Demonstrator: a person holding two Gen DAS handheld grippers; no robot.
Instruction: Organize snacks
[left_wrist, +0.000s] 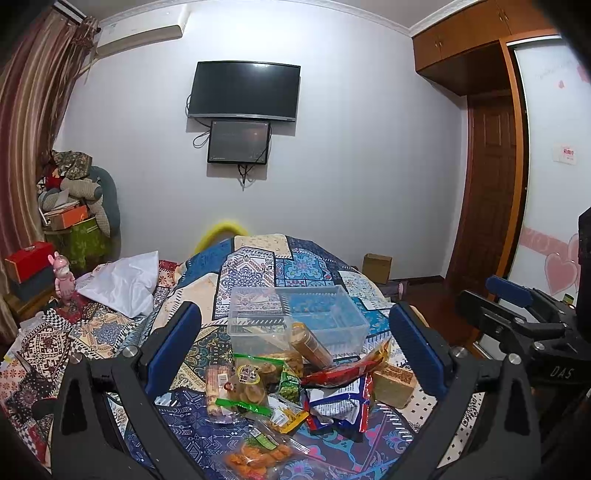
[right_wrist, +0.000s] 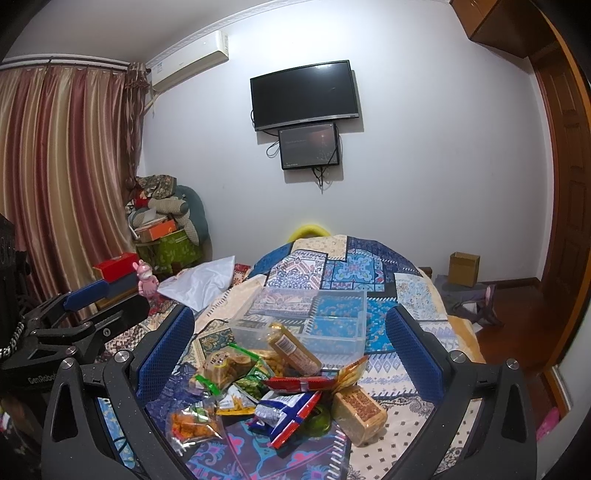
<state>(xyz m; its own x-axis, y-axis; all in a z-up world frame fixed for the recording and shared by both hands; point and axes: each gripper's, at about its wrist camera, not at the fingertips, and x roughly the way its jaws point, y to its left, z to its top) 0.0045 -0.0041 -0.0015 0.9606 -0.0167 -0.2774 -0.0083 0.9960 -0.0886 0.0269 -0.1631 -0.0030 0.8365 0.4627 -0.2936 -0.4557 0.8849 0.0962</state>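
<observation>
We hold both tongs, left (left_wrist: 295, 350) and right (right_wrist: 290, 354), wide open and empty; snack packets (right_wrist: 258, 384) on the bed look light and crinkly (pinch sealed edges).

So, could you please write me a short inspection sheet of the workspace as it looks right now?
Surface: bed under a patchwork quilt, blue and cream patterns.
Job's things: clear plastic bin, divided inside, with nothing seen in it; snack pile lying loose in front of it, with a biscuit tube leaning on the bin's near wall and a tan cracker block on the right.
Clutter: white pillow, pink toy figure, red box.
Grippers: left claw open above the pile; right claw open likewise, both holding nothing.
Cables: wires hanging under the wall screens.
Surroundings: curtains, air conditioner, wooden door, cardboard box on floor.
</observation>
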